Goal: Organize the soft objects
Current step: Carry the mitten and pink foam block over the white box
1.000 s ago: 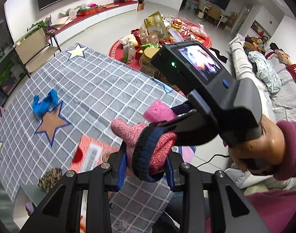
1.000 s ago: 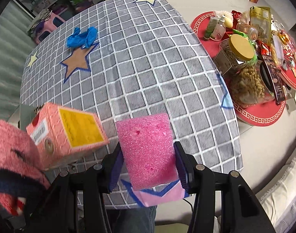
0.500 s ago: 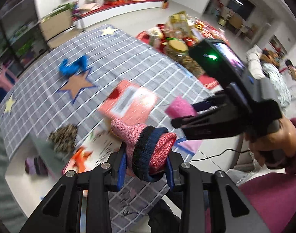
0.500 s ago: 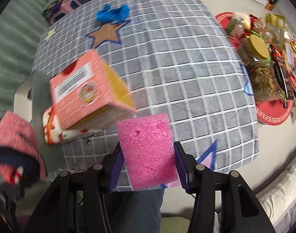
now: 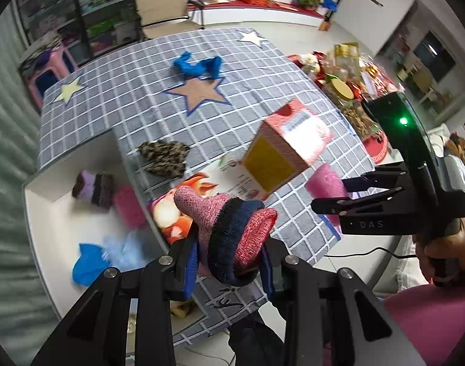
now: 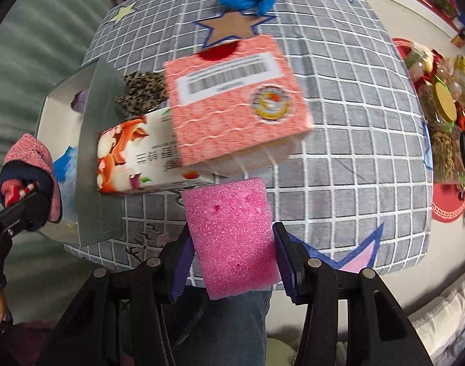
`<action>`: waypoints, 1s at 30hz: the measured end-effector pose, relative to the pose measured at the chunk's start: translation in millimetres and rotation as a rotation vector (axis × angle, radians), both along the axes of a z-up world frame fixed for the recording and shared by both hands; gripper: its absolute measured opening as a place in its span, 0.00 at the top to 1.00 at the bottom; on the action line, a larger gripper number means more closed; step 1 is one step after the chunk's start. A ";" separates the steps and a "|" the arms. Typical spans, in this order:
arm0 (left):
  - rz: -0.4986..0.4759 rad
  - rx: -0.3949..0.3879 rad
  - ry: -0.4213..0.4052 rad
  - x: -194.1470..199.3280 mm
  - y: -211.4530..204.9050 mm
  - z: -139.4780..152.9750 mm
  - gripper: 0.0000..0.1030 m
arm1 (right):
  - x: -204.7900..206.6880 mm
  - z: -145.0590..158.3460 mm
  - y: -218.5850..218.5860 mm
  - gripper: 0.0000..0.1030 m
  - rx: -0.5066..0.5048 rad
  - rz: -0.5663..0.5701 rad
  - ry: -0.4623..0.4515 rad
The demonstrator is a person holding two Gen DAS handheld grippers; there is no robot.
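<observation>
While we carry a knitted sock (image 5: 229,228) in the left tongs (image 5: 229,262) and a pink sponge (image 6: 232,235) in the right tongs (image 6: 232,262), the white bin (image 5: 49,213) holds several soft items; blue cloth (image 5: 199,65) and leopard-print pouch (image 5: 164,158) remain on the surface (image 5: 135,91).

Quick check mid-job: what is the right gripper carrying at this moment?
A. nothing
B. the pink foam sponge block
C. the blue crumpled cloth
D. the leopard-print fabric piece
B: in the right wrist view the pink foam sponge block sits clamped between the jaws of the right gripper, above the grey checked tablecloth.
</observation>
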State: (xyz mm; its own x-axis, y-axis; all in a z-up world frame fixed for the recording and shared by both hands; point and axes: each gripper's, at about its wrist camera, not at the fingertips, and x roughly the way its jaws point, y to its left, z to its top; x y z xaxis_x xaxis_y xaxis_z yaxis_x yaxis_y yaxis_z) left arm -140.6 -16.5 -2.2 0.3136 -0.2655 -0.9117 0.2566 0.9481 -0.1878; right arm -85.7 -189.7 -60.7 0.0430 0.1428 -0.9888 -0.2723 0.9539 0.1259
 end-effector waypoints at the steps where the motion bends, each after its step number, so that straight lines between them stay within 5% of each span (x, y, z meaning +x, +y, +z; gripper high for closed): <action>1: 0.010 0.000 0.000 -0.9 3.4 -0.8 0.65 | -0.4 0.3 2.8 0.50 0.000 0.005 0.000; 12: 0.131 -0.005 0.012 -15.4 38.7 -8.4 0.65 | -5.1 8.5 41.9 0.50 -0.013 0.119 -0.013; 30: 0.457 0.030 0.060 -42.3 111.4 -29.2 0.64 | -6.3 22.3 127.1 0.50 -0.007 0.364 -0.046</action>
State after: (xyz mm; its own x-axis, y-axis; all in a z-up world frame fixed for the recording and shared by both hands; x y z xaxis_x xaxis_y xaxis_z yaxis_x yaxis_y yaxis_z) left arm -182.9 94.9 -31.5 0.3384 -0.0852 -0.9371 -0.1994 0.9668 -0.1599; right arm -92.0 -62.6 -38.4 0.0354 0.1505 -0.9880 -0.5991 0.7945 0.0995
